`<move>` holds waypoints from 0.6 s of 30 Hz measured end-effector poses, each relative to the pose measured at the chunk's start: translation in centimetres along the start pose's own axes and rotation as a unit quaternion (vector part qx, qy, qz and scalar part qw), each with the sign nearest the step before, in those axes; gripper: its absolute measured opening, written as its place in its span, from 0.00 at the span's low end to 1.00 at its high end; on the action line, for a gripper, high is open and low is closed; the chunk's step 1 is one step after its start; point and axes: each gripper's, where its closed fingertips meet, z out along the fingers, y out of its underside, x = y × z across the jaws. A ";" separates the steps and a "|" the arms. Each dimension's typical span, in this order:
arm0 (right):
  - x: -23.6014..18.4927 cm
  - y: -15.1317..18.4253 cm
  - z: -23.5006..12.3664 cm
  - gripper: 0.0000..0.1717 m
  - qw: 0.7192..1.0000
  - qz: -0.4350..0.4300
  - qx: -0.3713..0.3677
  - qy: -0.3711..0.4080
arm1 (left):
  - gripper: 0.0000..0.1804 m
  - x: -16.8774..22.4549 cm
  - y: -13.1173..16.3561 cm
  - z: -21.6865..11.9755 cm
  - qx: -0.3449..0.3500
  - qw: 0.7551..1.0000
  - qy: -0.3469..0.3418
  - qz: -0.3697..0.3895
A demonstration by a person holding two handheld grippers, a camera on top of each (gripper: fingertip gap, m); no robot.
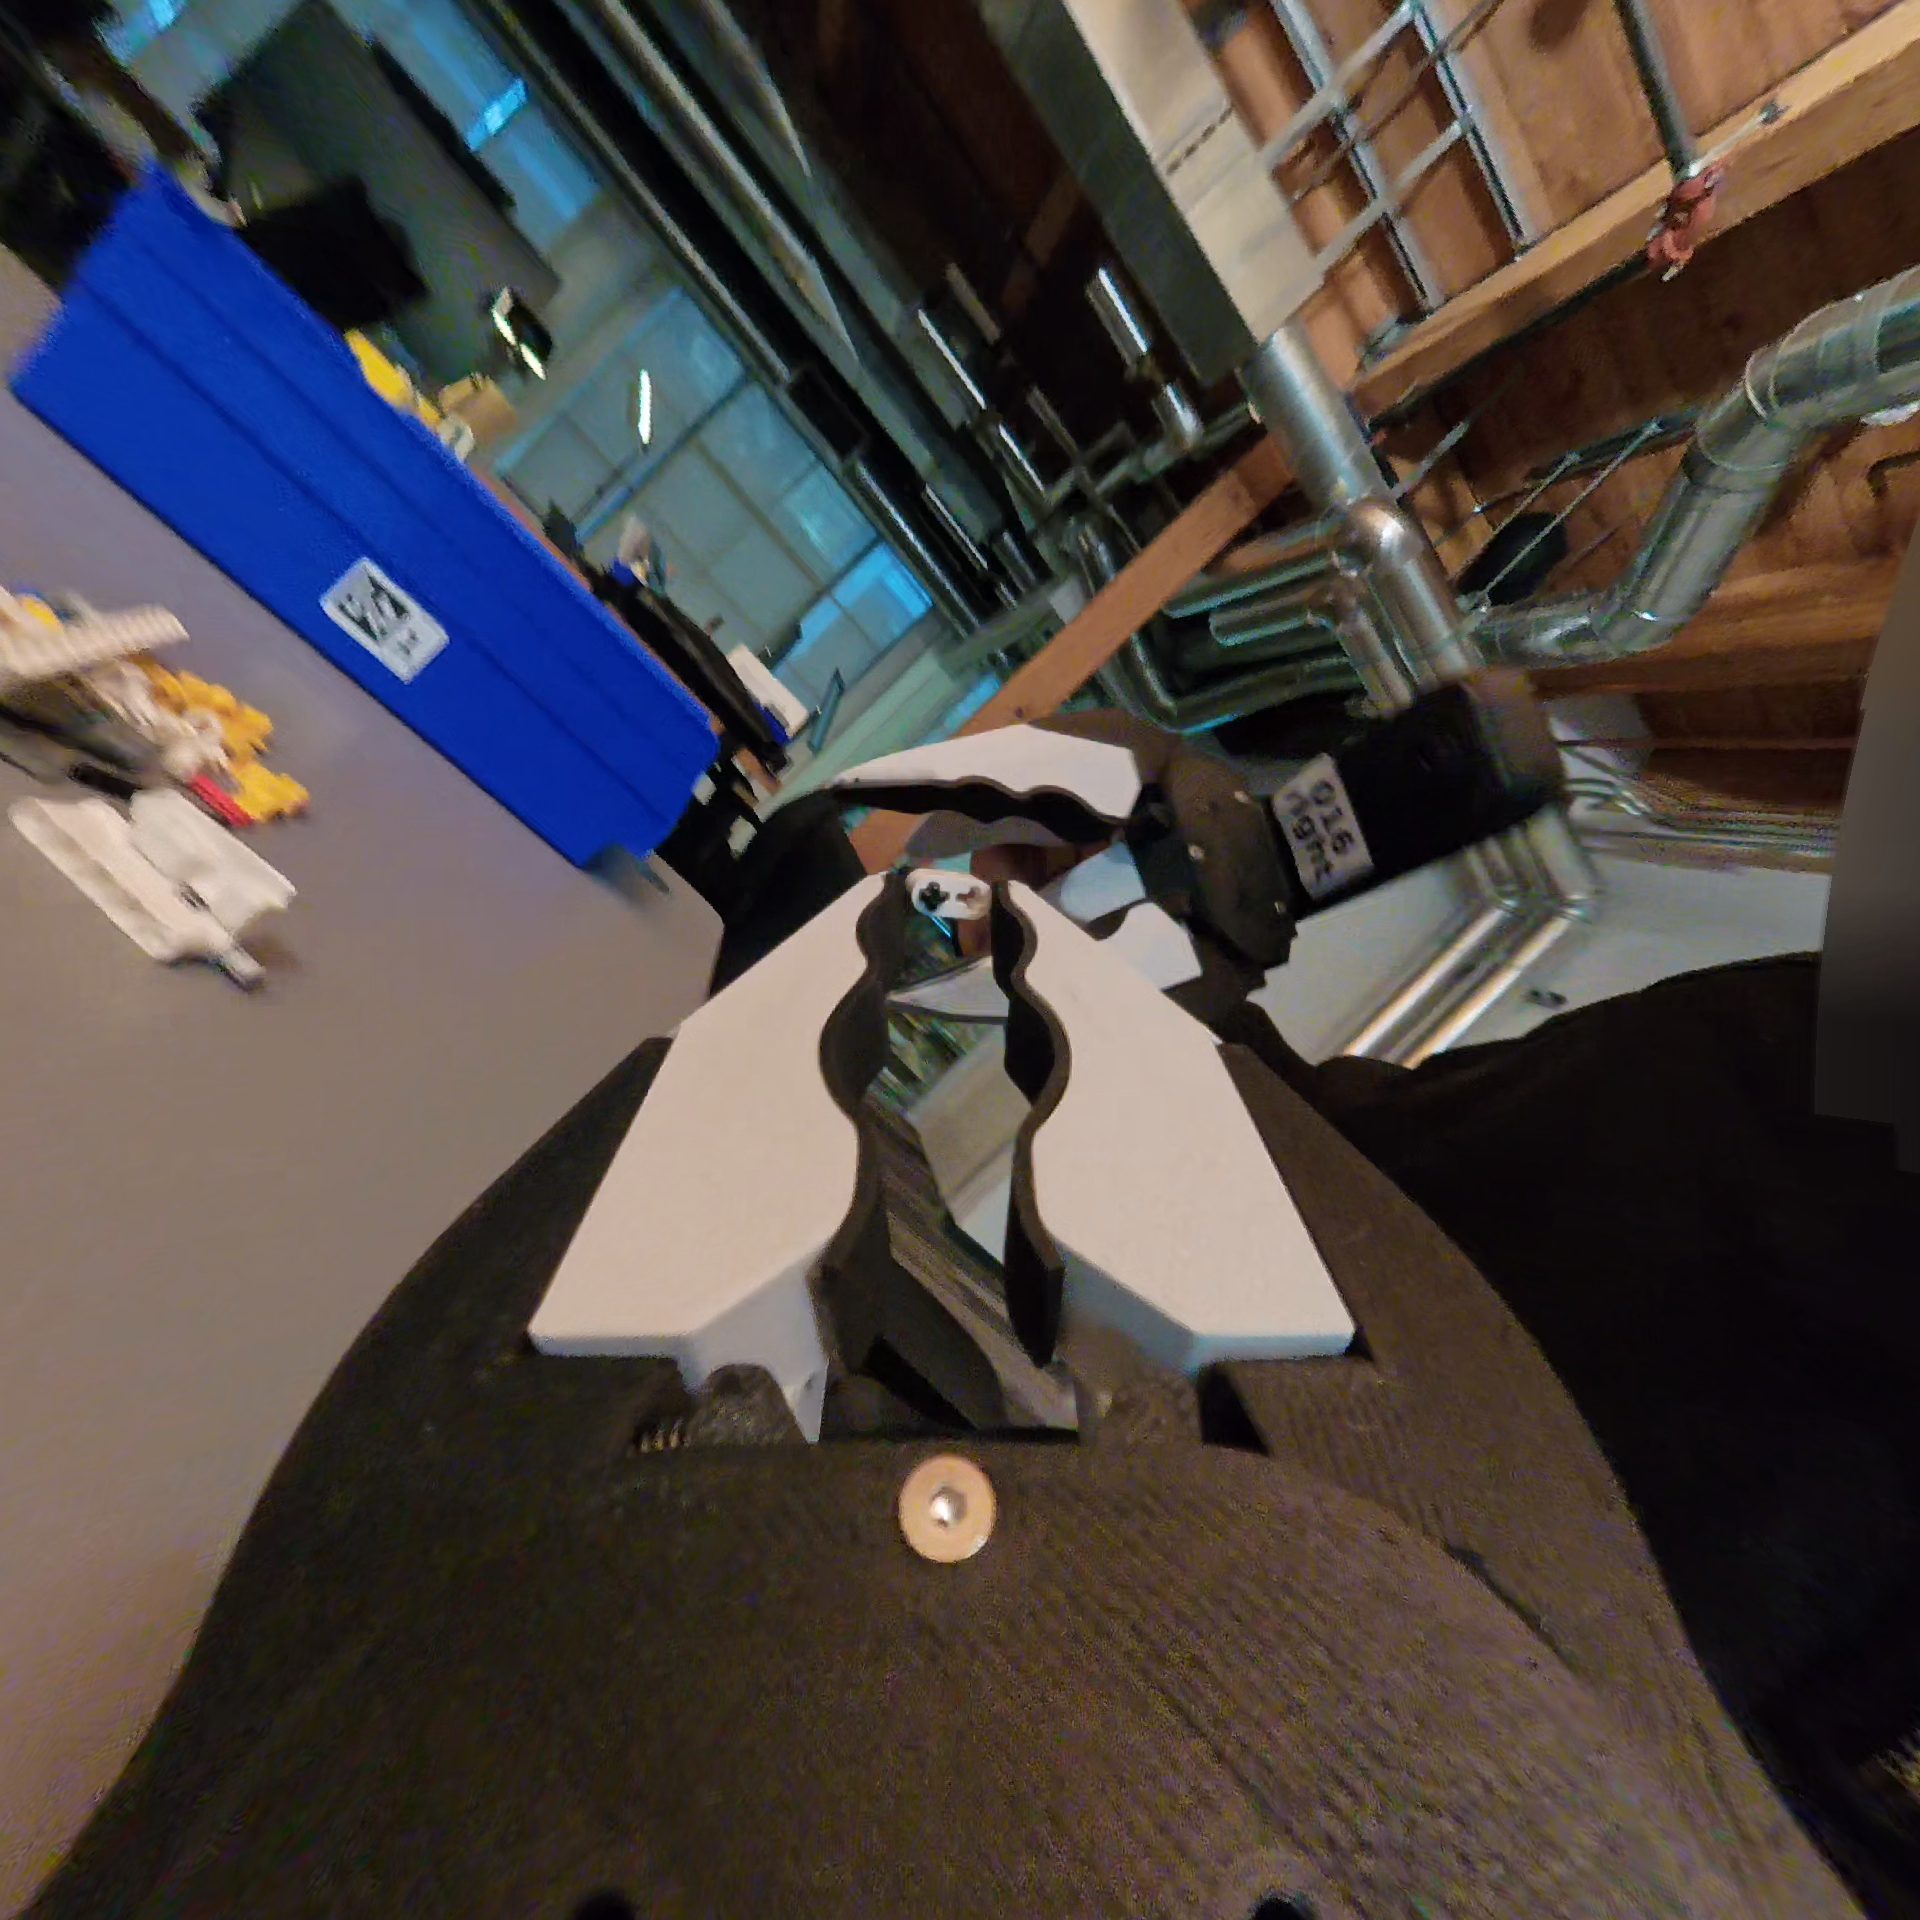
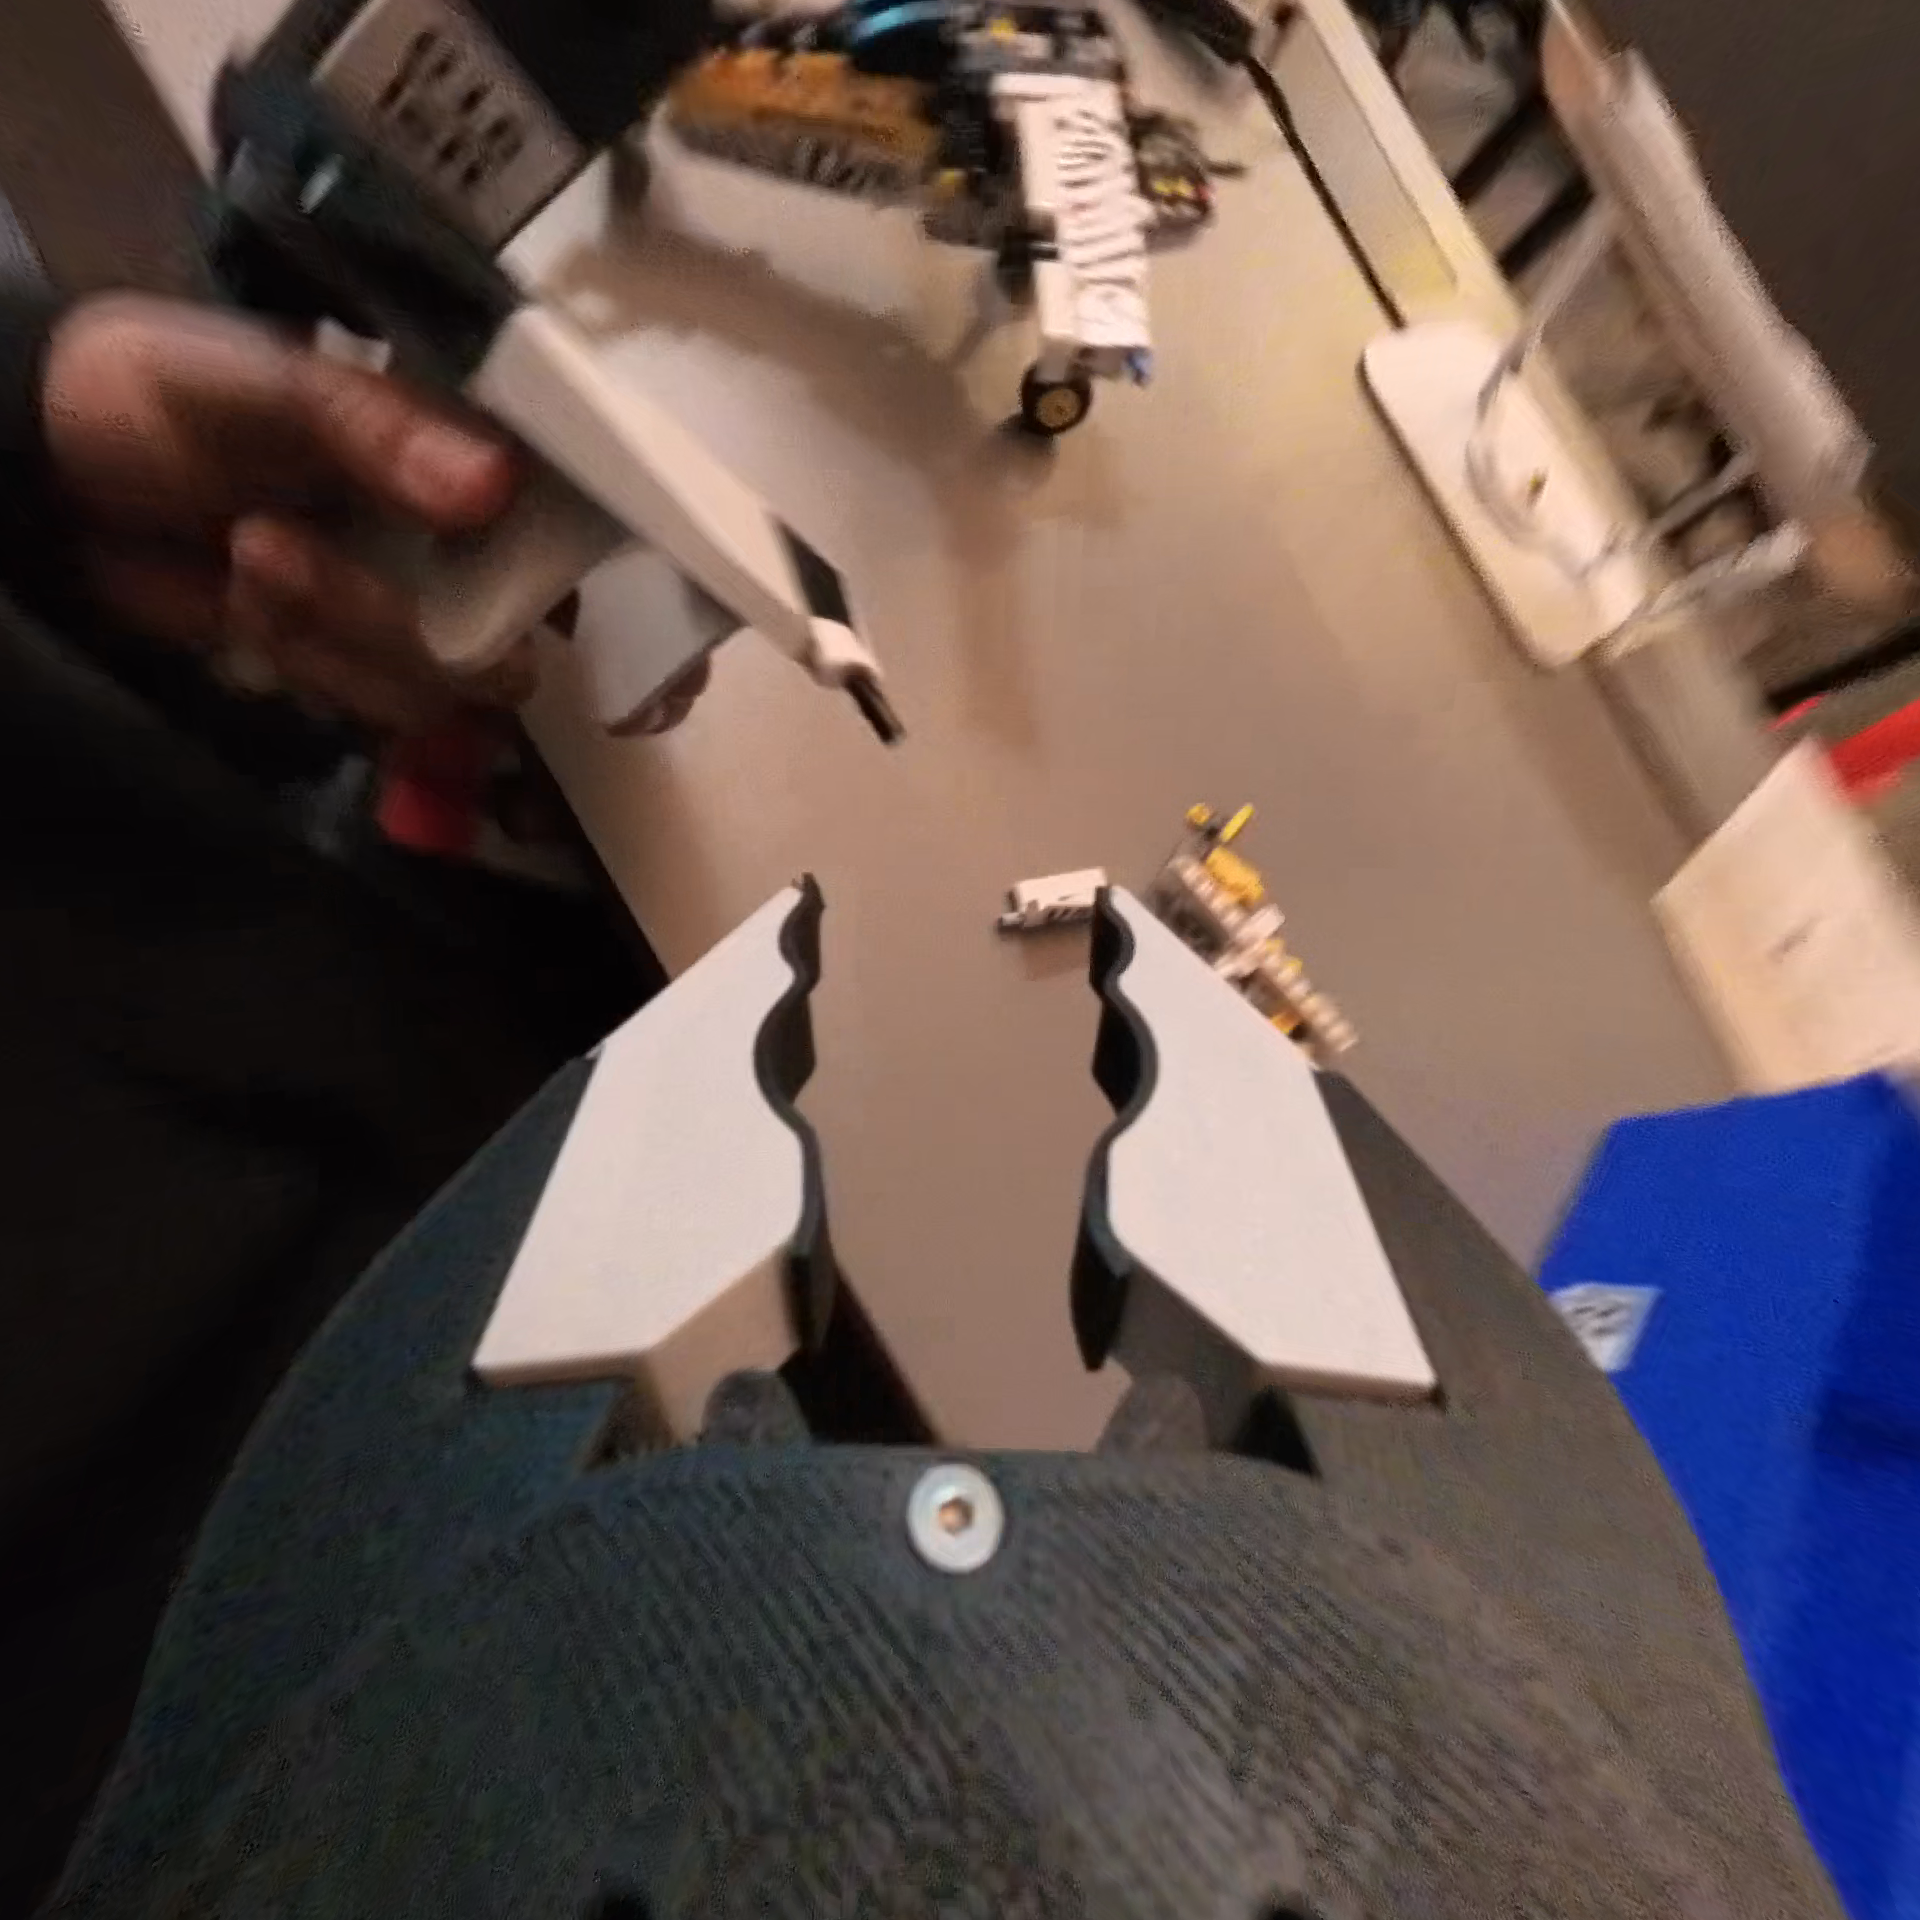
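- Our left gripper [image 1: 948, 896] pinches a small white connector piece [image 1: 943, 894] at its tips, raised off the desk [image 1: 312, 1039]; we should keep that pinch firm.
- Our right gripper [image 2: 956, 914] hangs above the desk with jaws spread, holding nothing; a white brick piece [image 2: 1049, 900] lies below.

Each gripper is built on a broad black body of coarse, ridged plastic, and a silver washer with a hex-socket screw [image 1: 947, 1507] is set at its middle near the fingers. Two flat pale grey fingers [image 1: 727, 1143] are carried by the left gripper [image 1: 945, 899], each lined on its inner edge with a wavy black pad. The same pale fingers [image 2: 1236, 1164] and wavy black lining are seen on the right gripper [image 2: 956, 904]. A white label with dark characters [image 1: 1333, 827] is stuck on a black block behind the right gripper's jaws in the left wrist view. A black sleeve [image 1: 1662, 1195] is worn by the person.
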 end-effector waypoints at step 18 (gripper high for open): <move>-3.8 -3.9 -1.4 0.16 0.577 0.659 0.167 -0.453 | 0.06 2.4 1.5 0.1 -0.035 0.943 -0.031 0.328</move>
